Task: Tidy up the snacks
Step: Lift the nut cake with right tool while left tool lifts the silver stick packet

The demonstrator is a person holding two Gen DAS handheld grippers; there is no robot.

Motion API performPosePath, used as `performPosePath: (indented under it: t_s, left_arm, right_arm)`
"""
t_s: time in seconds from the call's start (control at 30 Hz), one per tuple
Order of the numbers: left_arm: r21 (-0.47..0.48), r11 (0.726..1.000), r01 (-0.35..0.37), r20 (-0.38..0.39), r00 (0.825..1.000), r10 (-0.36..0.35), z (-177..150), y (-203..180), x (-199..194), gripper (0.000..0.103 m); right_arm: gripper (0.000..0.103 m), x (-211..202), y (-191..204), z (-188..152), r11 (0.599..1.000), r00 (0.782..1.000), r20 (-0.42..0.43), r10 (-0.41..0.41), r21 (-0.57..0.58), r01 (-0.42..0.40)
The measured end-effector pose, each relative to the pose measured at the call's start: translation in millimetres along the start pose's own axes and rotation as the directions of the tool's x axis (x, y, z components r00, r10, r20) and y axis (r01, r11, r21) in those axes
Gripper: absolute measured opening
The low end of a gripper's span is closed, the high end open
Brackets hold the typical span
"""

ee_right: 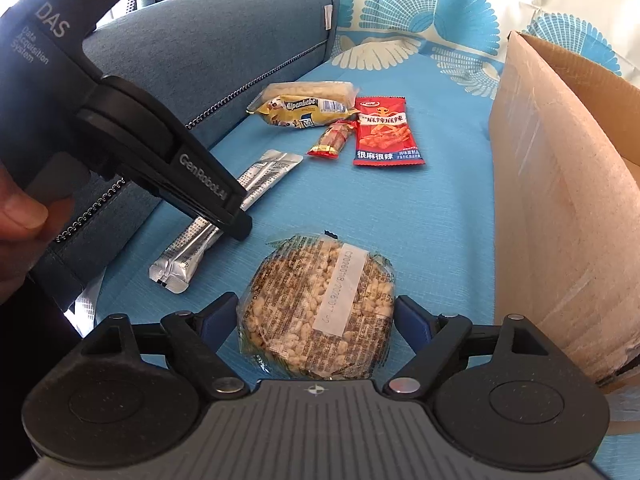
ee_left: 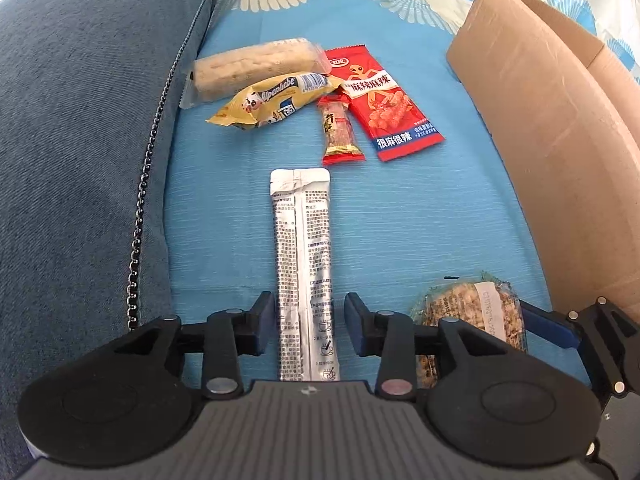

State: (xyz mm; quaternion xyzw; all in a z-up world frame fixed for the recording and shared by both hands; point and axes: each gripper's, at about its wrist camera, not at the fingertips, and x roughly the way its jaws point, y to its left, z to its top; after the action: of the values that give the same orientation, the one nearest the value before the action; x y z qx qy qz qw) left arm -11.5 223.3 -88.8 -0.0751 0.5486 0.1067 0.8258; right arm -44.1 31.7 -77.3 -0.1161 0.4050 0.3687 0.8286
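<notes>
six snack packets on the blue cloth (ee_left: 400,220), both jaws apart: left gripper (ee_left: 310,320) astride one silver sachet (ee_left: 302,248), right gripper (ee_right: 316,320) astride one rice cake (ee_right: 316,304)

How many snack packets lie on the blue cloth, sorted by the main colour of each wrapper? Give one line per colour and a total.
Red: 2, the spicy strip packet and the small bar
Yellow: 1, the Alpenliebe packet
Silver: 1, the stick sachet
Clear: 2, the long rice bar and the round rice cake
Total: 6
</notes>
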Motion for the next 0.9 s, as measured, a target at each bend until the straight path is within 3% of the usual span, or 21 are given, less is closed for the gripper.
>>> performPosePath:
  t_s: [0.07, 0.57, 0.67, 0.73, 0.9]
  left_arm:
    - [0.001, 1.0, -0.009, 0.001, 1.0, 0.009, 0.1, -1.4, 1.8, 0.048]
    - [0.002, 0.999, -0.035, 0.003, 0.999, 0.035, -1.0, -2.4, 3.6, 0.047]
    - [0.005, 0.999, -0.037, 0.005, 0.999, 0.037, -1.4, -2.9, 3.9, 0.043]
    - [0.007, 0.999, -0.035, 0.007, 0.999, 0.035, -1.8, -3.5, 4.0, 0.035]
    - [0.006, 0.999, -0.032, 0.015, 0.999, 0.032, -2.9, -3.7, 3.3, 0.029]
  right_arm:
    - [0.086, 0.1, -0.1, -0.1, 1.0, 1.0, 0.0, 0.001, 0.001, -0.001]
    - [0.086, 1.1, -0.6, 0.2, 1.0, 1.0, 0.002, 0.0, 0.001, 0.0]
    - [0.086, 0.9, -0.8, 0.1, 1.0, 1.0, 0.002, 0.0, 0.0, 0.0]
    - [0.085, 0.9, -0.7, 0.0, 1.0, 1.0, 0.003, 0.001, 0.0, -0.001]
    - [0.083, -1.7, 1.4, -0.3, 1.0, 1.0, 0.014, -0.005, -0.011, 0.005]
